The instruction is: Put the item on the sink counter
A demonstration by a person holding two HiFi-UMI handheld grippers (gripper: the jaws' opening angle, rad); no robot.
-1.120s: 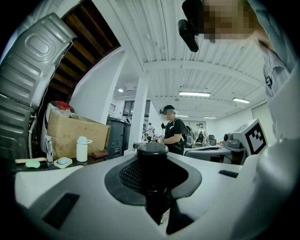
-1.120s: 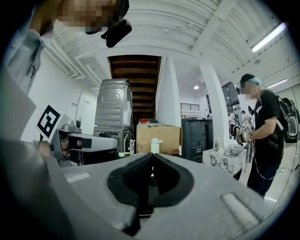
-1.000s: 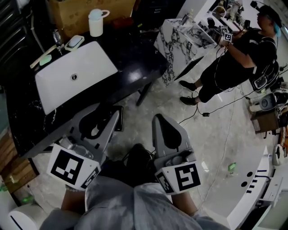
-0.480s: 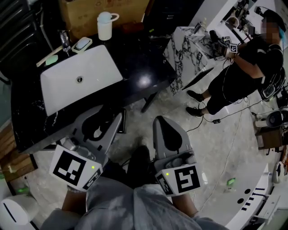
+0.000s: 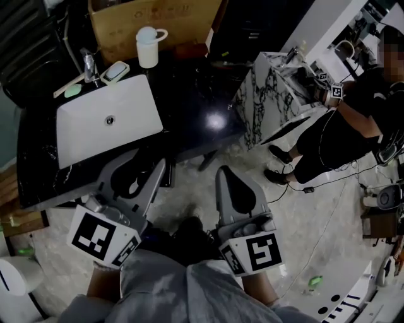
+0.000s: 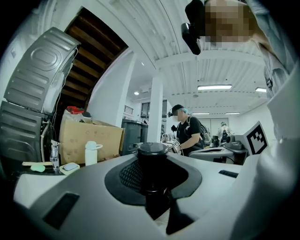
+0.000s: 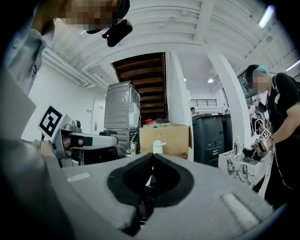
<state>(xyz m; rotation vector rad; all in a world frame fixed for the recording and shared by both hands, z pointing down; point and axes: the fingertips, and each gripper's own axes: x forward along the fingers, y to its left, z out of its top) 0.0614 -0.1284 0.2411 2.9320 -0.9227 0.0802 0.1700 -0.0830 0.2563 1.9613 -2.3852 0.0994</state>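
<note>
While clamped in left gripper point(image 5: 142, 165), black bottle point(image 6: 151, 165) upright (cap uppermost).

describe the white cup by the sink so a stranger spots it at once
Find the white rectangular sink basin in the black counter. Beyond its far right corner, before the brown cardboard box, stands the white cylindrical cup. It alone is tall with a side handle; the soap dish beside it is low and flat.

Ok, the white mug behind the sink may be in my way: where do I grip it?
Probably the white mug by its straight body below the lid, from the sink side: it stands upright, handle jutting right, cardboard box close behind.
</note>
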